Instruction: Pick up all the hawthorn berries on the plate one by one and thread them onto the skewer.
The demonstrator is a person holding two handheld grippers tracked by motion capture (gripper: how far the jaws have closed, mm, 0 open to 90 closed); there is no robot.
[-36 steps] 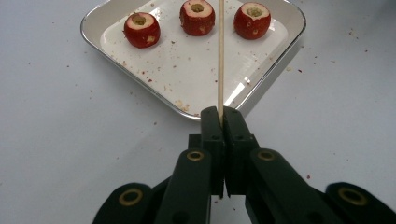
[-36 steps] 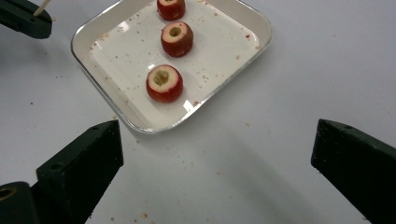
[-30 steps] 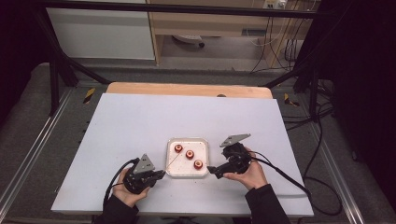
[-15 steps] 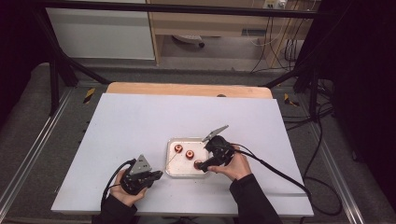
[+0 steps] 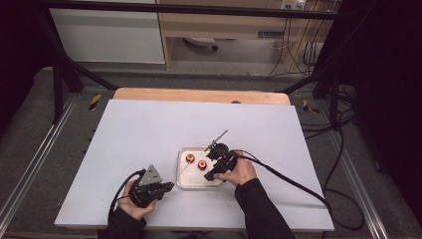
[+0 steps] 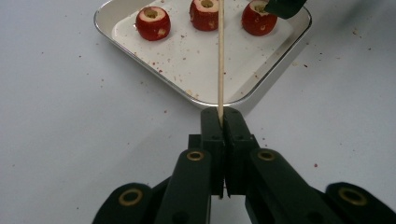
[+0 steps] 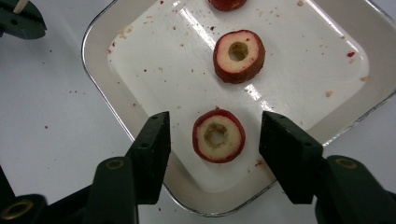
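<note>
One cored fruit (image 7: 218, 135) sits between right claw (image 7: 214, 140), untouched.

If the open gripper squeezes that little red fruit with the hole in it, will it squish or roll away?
The cored fruit probably won't roll: it sits flat, hole upward, on the tray. It may crumble a bit if squeezed hard, since red crumbs already dot the tray. Its cut skin looks moist, so it might slip between the right gripper and its open jaws.
</note>
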